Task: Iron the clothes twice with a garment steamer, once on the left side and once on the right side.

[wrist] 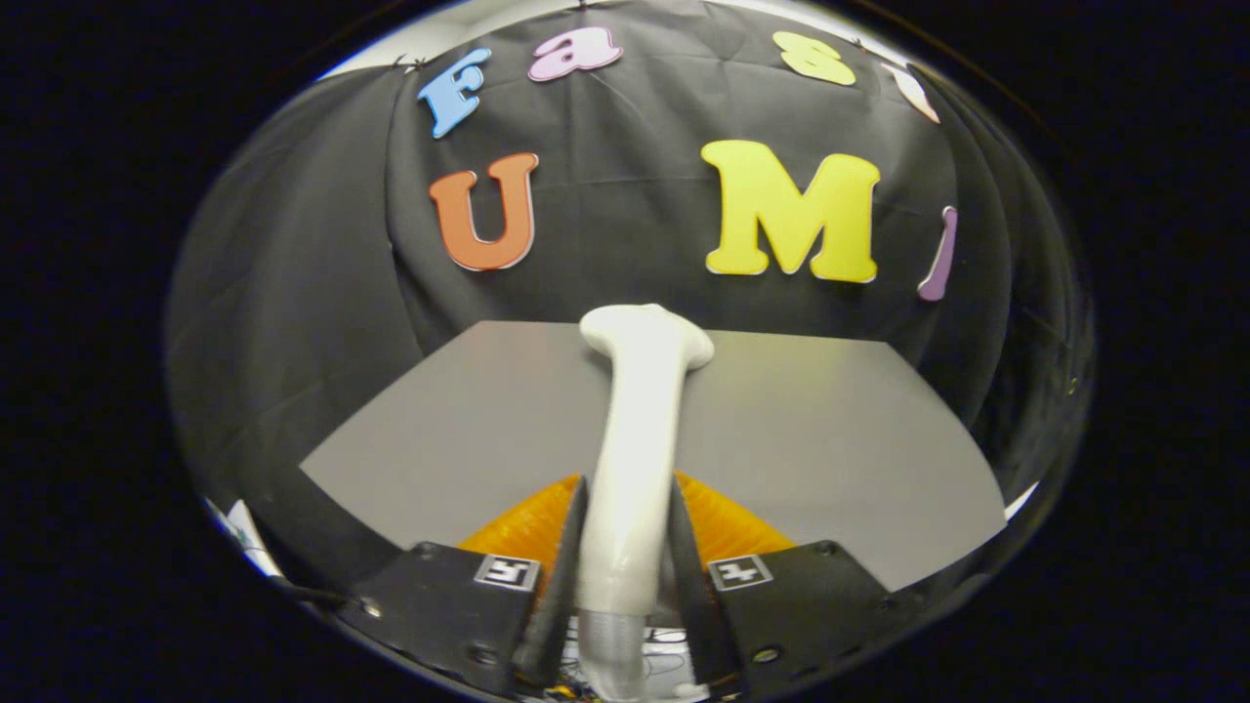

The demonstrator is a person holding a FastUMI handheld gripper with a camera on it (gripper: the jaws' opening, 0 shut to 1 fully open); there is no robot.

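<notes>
A white garment steamer (635, 439) stands out forward from between my fingers, its handle long and its flat head widening at the far end over the grey table (830, 449). My gripper (625, 532) is shut on the steamer's handle, one dark finger (566, 557) pressed to each side. A grey ribbed hose leaves the handle's lower end beneath the fingers. An orange garment (728, 522) lies on the table right under the fingers, showing on both sides of the handle. Most of the garment is hidden by the gripper.
The grey table stretches ahead to the black cloth wall (293, 293), which wraps around the back and both sides. Bare table surface lies left and right of the steamer head.
</notes>
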